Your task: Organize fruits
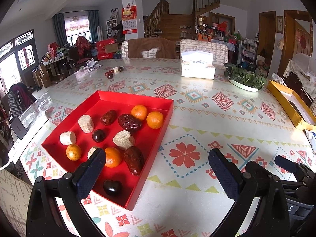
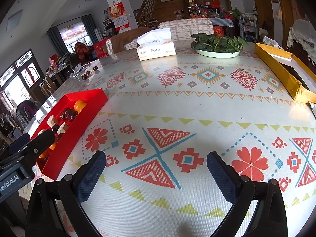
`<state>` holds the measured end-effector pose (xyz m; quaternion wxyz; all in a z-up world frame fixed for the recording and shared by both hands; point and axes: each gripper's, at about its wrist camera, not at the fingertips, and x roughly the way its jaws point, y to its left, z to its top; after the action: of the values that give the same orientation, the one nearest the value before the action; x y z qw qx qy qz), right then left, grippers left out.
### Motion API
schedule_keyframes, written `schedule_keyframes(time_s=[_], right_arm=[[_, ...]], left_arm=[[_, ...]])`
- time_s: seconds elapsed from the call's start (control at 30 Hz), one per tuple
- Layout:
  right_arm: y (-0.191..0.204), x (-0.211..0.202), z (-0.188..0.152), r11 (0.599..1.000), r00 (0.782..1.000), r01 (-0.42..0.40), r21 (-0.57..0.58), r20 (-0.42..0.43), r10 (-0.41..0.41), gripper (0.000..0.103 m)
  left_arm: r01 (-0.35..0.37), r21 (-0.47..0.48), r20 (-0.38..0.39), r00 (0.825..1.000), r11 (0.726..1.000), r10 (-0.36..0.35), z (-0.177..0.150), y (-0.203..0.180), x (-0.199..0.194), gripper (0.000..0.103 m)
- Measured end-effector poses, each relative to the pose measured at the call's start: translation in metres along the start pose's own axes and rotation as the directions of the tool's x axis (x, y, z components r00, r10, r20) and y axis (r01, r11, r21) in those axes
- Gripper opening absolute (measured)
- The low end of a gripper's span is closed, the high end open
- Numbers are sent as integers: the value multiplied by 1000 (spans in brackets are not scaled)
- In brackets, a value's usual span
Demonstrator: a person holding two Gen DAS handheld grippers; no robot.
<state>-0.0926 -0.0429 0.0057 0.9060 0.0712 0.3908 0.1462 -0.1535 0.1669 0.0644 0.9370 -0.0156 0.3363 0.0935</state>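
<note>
While both grippers are held just above the patterned table, the fruit is seen gathered in a red tray at the left. Four oranges, three wrinkled dates, two dark round fruits and several pale chunks are scattered loosely inside it, mixed and not grouped by kind. A few more dark fruits are left on the far side of the table, well apart from the tray. The left gripper is held with fingers wide apart and empty, its left finger over the tray's near end; the right gripper is likewise spread and empty over bare cloth. Such a scene fits either fruit being collected into the tray or fruit awaiting sorting out of it.
</note>
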Motion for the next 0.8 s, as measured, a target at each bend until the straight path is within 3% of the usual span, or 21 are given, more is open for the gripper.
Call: schedule_keyframes(time_s=[0.8], right_arm=[[0,0,0,1000,1000,2,2,-3,-2,103]], left_arm=[[5,0,-3,1000,1000,-5,0,0,-1,103]])
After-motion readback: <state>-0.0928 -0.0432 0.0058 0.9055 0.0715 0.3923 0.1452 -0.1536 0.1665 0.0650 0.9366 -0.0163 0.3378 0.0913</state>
